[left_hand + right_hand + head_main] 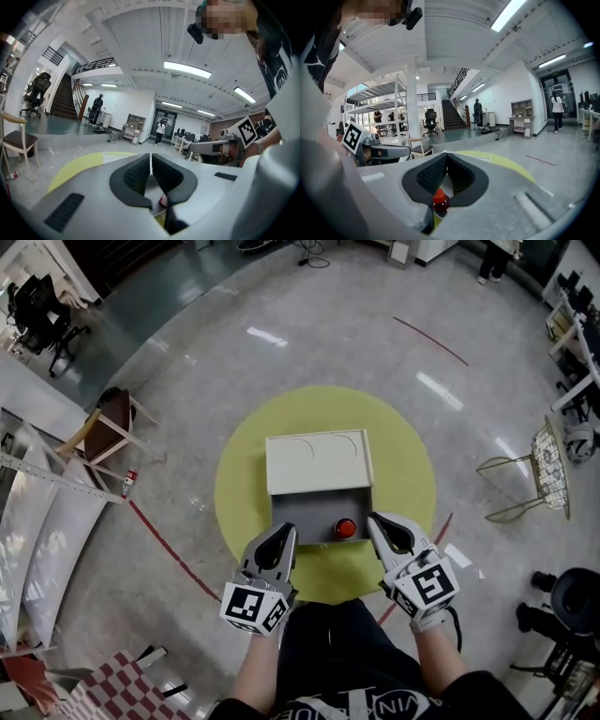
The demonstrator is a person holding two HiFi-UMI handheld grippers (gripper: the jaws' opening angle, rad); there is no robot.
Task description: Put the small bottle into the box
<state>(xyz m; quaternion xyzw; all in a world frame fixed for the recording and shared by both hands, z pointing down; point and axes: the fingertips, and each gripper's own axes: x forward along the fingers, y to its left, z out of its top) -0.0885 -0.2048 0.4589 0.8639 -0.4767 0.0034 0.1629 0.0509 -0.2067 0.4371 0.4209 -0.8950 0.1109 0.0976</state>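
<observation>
Two tools: I am holding both shut and empty. The left tool (pixel 287 531) and the right tool (pixel 375 521) are each showing pads pressed together with nothing between them.
Small bottle (pixel 346 528): it is sitting inside the box (pixel 305 512), apparently upright with its red cap up. It is near the front right corner, just beside my right tool's tip and not gripped.
Lid (pixel 317 462): it is lying open on the far side.
Risk, tipping: a sideways sweep of the right tool is likely to knock the bottle over, because the tip is hanging so close.
Risk, dragging: a low pull-back is likely to catch the front wall and shift the box.
Edges: the box is resting near the middle of the round yellow surface (pixel 244 474), whose near rim is running under my tools.
Open room: I am judging upward and toward me as free. The chair (pixel 108 432) is standing well apart on the floor (pixel 281 362).
</observation>
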